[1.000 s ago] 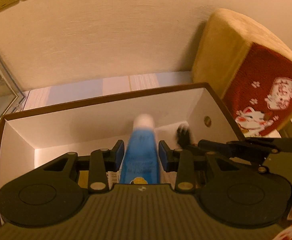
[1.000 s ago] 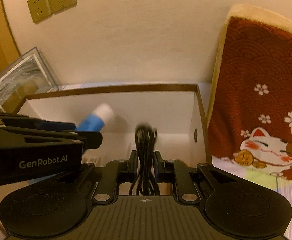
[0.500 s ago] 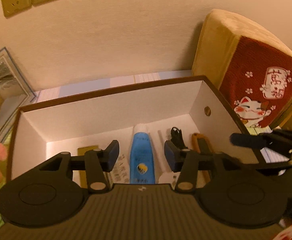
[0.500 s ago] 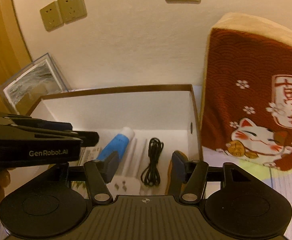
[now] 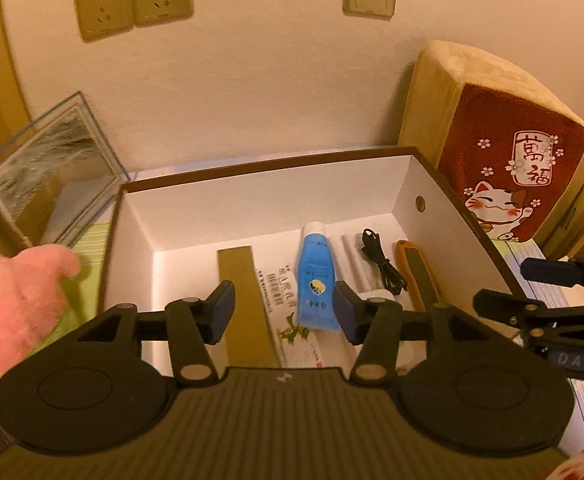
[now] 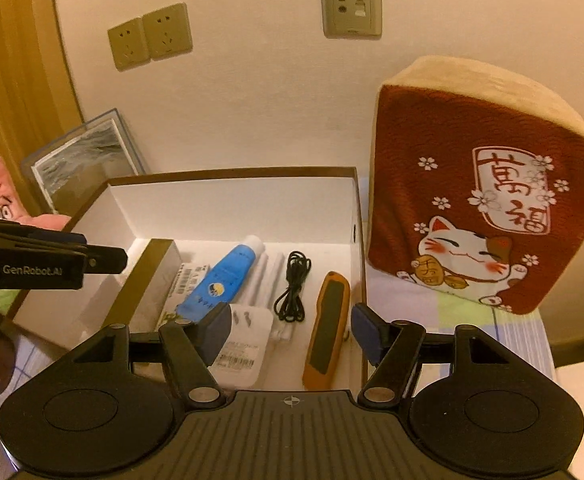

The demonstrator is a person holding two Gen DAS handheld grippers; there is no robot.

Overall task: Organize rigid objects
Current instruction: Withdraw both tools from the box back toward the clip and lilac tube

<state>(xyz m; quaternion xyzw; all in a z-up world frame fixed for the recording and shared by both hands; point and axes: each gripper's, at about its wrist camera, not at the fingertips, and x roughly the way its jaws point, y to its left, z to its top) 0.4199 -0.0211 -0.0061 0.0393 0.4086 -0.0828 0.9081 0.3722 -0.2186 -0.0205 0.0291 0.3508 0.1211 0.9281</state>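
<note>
Inside the open white cardboard box with a brown rim (image 6: 232, 171), the sorted things are lying side by side on the floor: a soft blue tube with a white cap (image 6: 222, 276), a coiled black cable (image 6: 294, 288) just to its right, and an orange utility knife with a dark inset (image 6: 328, 328) running along the right wall. A flat olive-gold box (image 6: 148, 276) is leaning near the left wall, printed white cartons are showing beneath the tube, and a white blister pack (image 6: 244, 344) is sitting nearest the camera.

Both tools are hanging above the near edge of the box with nothing between their pads. The left gripper (image 5: 284, 312) is standing partly open, its jaws having just been spreading, and the blue tube is resting on the floor beyond it, clear of the pads. The right gripper (image 6: 290, 332) is standing wider, its jaws also having just been opening, with the cable and knife lying free below.

Judging from this, the release of the tube and the cable is finishing, and both hands are clearing the box. The next move is probably calling for a lift clear of the rim and a search for whatever loose rigid item remains outside; none is showing plainly here. A red cushion printed with a lucky cat (image 6: 484, 208) is standing just right of the box, a framed picture (image 5: 48, 168) is leaning against the wall at the left, and a pink plush toy (image 5: 16, 300) is crowding the left side.
</note>
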